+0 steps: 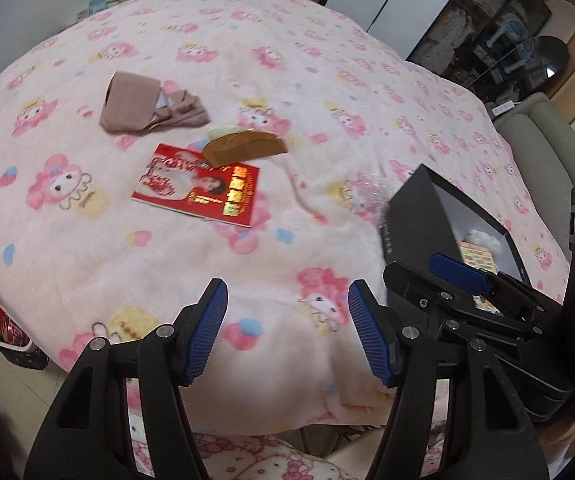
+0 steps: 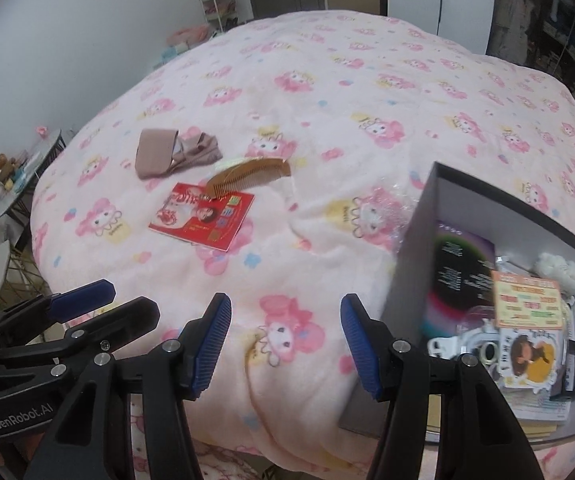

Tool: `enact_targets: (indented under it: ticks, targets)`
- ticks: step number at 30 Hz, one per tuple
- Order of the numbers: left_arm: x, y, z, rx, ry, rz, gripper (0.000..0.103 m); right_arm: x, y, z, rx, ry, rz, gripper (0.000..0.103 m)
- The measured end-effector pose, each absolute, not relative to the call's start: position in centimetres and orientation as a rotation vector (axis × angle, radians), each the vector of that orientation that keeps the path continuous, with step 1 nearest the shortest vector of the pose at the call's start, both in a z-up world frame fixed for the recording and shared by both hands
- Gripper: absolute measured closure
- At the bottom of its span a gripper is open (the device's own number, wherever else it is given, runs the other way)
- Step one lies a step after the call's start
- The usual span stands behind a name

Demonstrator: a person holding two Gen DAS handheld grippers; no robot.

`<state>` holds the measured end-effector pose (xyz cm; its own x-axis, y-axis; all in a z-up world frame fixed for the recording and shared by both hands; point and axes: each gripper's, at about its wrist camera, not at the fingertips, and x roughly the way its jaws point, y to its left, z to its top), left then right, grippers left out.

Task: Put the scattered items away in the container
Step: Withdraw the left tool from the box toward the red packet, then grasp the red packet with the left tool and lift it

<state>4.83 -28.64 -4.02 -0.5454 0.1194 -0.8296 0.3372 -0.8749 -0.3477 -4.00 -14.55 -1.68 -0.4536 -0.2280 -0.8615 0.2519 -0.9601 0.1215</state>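
A black box with a grey inside sits on the bed at the right, holding cards, a white pompom and other small items; it also shows in the left wrist view. A wooden comb, a red booklet and folded tan stockings lie on the bed further out. My left gripper is open and empty over the bed's near edge. My right gripper is open and empty beside the box's left wall.
The pink cartoon-print blanket covers the whole bed. A clear plastic wrapper lies by the box's far corner. A small side table with clutter stands left of the bed. Shelves and cabinets line the far wall.
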Motion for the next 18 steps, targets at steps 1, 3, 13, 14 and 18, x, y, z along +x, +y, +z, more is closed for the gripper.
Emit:
enact_targets:
  ticks: [1, 3, 13, 14, 18]
  targets:
    - [4.8, -29.1, -4.3, 1.43, 0.741, -2.541, 0.039, -4.2, -14.9, -2.0, 1.464, 0.031, -2.454, 0.049]
    - [4.8, -29.9, -4.8, 1.43, 0.763, -2.526, 0.039, -4.8, -15.5, -2.7, 1.484, 0.013, -2.433, 0.048]
    - [3.3, -37.4, -9.3, 1.334, 0.87, -2.364, 0.039, -8.6, -18.5, -5.4, 1.575, -0.019, -2.363, 0.046]
    - [3.3, -38.1, -9.7, 1.315, 0.89, -2.357, 0.039, -9.0, -18.8, -5.6, 1.583, 0.002, -2.369, 0.046]
    - [2.3, -40.3, -11.2, 1.302, 0.926, -2.332, 0.039, -10.5, -20.1, -6.8, 1.614, 0.065, -2.355, 0.046]
